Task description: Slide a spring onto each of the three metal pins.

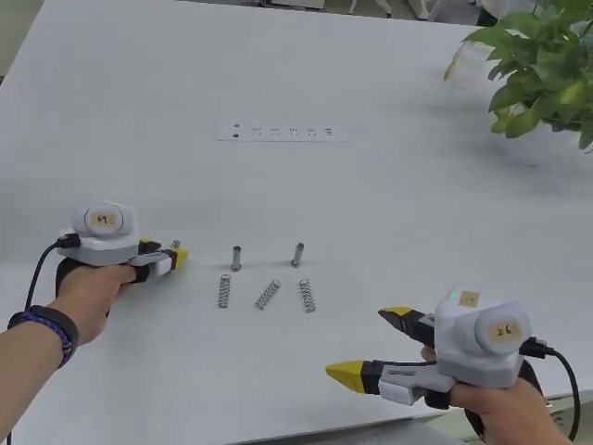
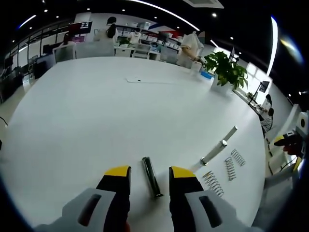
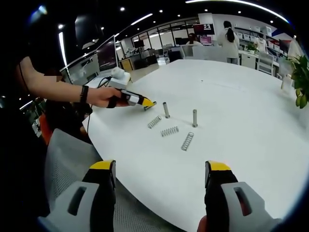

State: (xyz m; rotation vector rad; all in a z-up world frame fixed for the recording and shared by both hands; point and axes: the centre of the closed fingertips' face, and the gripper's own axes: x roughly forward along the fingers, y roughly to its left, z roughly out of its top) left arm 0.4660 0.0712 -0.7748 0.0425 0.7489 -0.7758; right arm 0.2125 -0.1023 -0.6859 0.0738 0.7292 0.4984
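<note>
Bench tally, by kind.
3 springs; 3 metal pins; 2 grippers, the left gripper and the right gripper; 1 power strip; 1 potted plant.

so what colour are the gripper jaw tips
Yellow, on the left gripper and right gripper alike; clearest in the right gripper view.

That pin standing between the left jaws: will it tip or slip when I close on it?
The pin stands upright on a narrow end, so an uneven touch from one jaw would probably tip it. It looks like smooth round metal: likely stiff, perhaps slippery, and apt to roll if it falls.
</note>
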